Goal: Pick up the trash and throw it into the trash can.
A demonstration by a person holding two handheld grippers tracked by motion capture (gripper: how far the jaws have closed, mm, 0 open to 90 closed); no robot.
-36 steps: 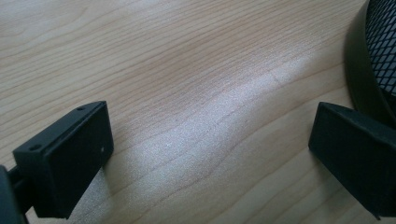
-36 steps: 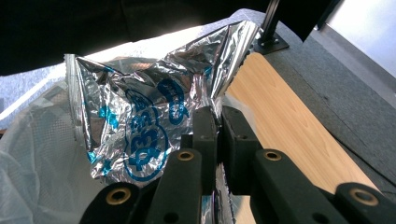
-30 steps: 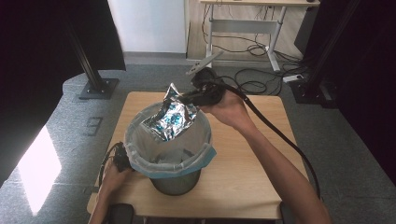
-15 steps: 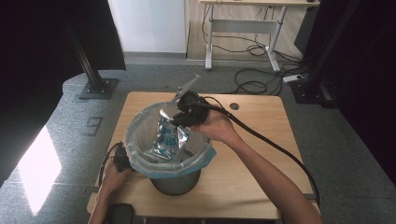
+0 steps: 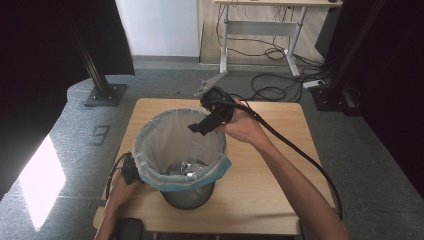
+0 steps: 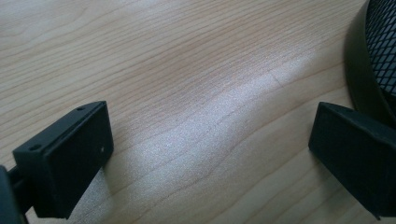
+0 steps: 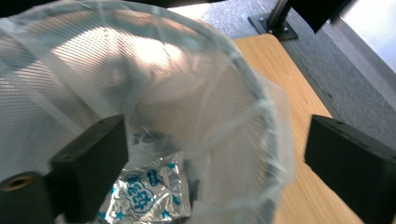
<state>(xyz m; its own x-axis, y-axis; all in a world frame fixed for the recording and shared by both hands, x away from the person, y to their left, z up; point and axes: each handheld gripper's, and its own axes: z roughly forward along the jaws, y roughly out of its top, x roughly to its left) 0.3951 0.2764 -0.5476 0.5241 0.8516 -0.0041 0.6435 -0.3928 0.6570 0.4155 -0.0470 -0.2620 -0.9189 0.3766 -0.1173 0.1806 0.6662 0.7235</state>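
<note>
On the wooden table (image 5: 280, 175) over grey carpet, the right gripper (image 5: 197, 128) had just been opening, empty, the foil packet (image 7: 140, 196) lying below it in the lined bin (image 5: 150, 135).

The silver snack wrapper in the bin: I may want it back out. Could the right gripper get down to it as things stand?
Probably yes: the right gripper hangs over the bin's open mouth, jaws open and empty after just opening, and the silver snack wrapper lies uncovered at the bottom.

One mesh wastebasket (image 5: 189, 196) sitting at the frame's centre, one clear bin liner (image 5: 165, 135) lining it, one silver snack wrapper (image 5: 188, 167) lying inside, two hand-held grippers, left (image 5: 129, 172) and right (image 5: 196, 127), showing, one wooden tabletop (image 5: 280, 125) carrying everything.
</note>
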